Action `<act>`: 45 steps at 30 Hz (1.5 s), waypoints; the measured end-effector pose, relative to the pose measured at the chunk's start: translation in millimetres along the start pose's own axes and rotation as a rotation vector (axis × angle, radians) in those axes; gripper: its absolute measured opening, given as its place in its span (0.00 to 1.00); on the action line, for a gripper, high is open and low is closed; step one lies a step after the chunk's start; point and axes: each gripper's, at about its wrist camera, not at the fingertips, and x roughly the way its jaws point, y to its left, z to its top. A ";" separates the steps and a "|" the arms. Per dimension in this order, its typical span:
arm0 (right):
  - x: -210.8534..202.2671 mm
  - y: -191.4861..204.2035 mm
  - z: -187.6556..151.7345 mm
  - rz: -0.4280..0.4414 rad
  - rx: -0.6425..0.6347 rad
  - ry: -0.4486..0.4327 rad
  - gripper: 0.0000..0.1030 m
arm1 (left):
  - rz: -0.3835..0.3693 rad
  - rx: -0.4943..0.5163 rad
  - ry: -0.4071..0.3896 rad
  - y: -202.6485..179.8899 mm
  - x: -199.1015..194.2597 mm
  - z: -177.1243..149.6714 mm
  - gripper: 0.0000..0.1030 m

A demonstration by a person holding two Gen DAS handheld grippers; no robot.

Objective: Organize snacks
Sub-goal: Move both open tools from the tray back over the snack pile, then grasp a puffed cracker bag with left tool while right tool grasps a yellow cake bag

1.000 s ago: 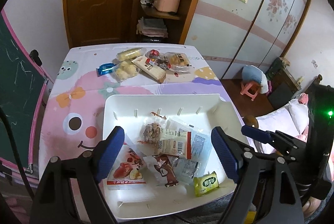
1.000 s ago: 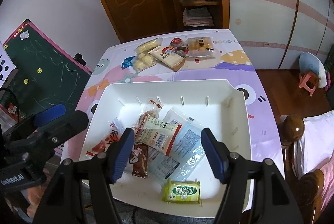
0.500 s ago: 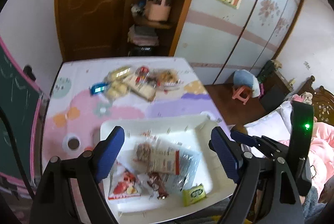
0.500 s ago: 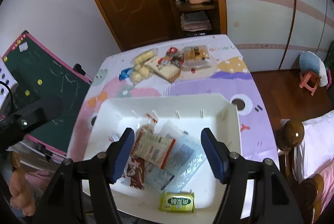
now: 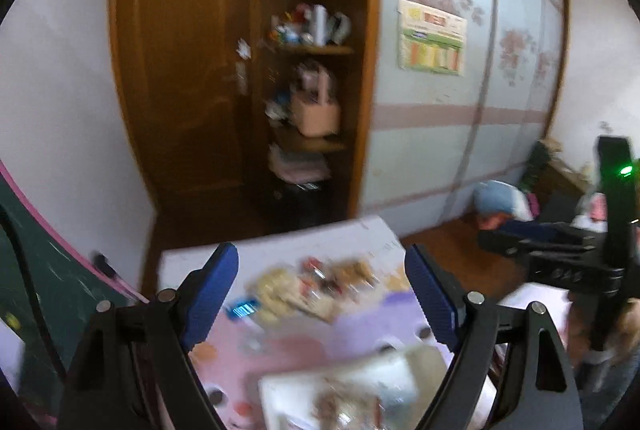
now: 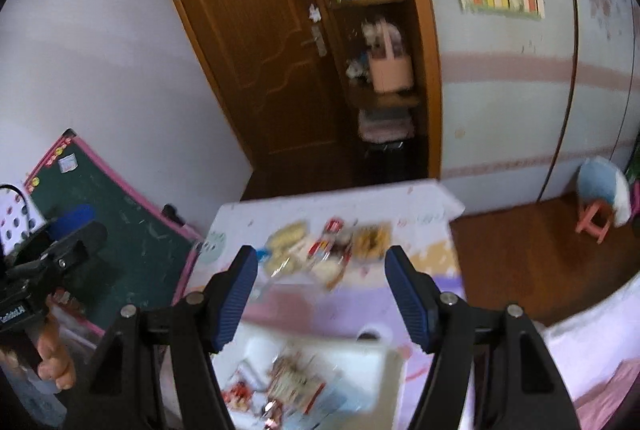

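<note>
Motion blur smears the left wrist view: a second ago this camera looked almost straight down into the white tray (image 5: 340,390), and now the tray has slid to the bottom edge while the door (image 5: 180,89) and shelves (image 5: 316,101) fill the frame, so the left gripper (image 5: 322,294) has risen and tipped up. Its jaws stand spread with nothing between the blue pads, as before. Loose snacks (image 5: 316,290) lie in a cluster at the far end of the table (image 5: 280,254), well apart from the tray, and the right gripper (image 5: 556,250) shows at the right edge. From the right wrist, the same shift: the tray (image 6: 360,358), packets (image 6: 288,386) inside, has dropped low in frame and the far snacks (image 6: 328,250) now sit between the spread, empty jaws of the right gripper (image 6: 318,290); a hand (image 6: 52,362) holds the left gripper (image 6: 52,254) at far left. My reading is that both tools are lifting clear of the tray, probably to head for the unsorted snacks beyond.
</note>
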 end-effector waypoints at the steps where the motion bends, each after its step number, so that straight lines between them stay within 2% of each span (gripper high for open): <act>1: -0.1 -1.0 11.7 -0.009 -0.003 -0.004 0.65 | 0.025 0.012 -0.004 -0.3 3.7 13.2 0.82; 7: 35.0 -9.9 78.2 -0.085 0.004 0.028 0.65 | 0.140 0.044 0.043 8.6 51.0 72.0 0.87; 12: 107.0 -29.0 100.3 -0.136 0.046 0.116 0.65 | 0.222 0.096 0.113 18.9 128.5 81.3 0.87; 15: 159.2 -45.0 91.7 -0.122 0.092 0.188 0.65 | 0.217 0.128 0.212 27.5 190.0 63.8 0.87; 17: 198.4 -55.3 79.6 -0.110 0.116 0.249 0.65 | 0.196 0.149 0.280 33.8 231.4 44.3 0.87; 20: 254.0 -69.8 53.7 -0.096 0.161 0.340 0.65 | 0.212 0.172 0.365 43.3 287.4 11.3 0.87; 22: 285.1 -77.5 35.3 -0.083 0.189 0.399 0.65 | 0.165 0.161 0.440 51.8 320.1 -10.7 0.87; 25: 329.2 -85.5 -1.5 -0.070 0.232 0.500 0.65 | 0.105 0.166 0.510 59.7 355.3 -41.8 0.87; 27: 355.4 -88.2 -24.9 -0.074 0.248 0.564 0.65 | 0.091 0.180 0.544 62.4 374.7 -64.1 0.87; 30: 379.7 -90.0 -47.1 -0.092 0.248 0.610 0.65 | 0.071 0.200 0.607 62.9 402.7 -93.7 0.87; 34: 393.6 -94.2 -57.3 -0.071 0.261 0.616 0.65 | 0.045 0.227 0.652 63.7 422.7 -120.0 0.87; 37: 401.1 -93.5 -60.3 -0.069 0.253 0.608 0.67 | 0.061 0.235 0.668 67.7 435.6 -133.6 0.87; 45: 419.5 -85.7 -70.7 -0.077 0.195 0.592 0.76 | 0.031 0.060 0.698 89.6 463.8 -142.8 0.87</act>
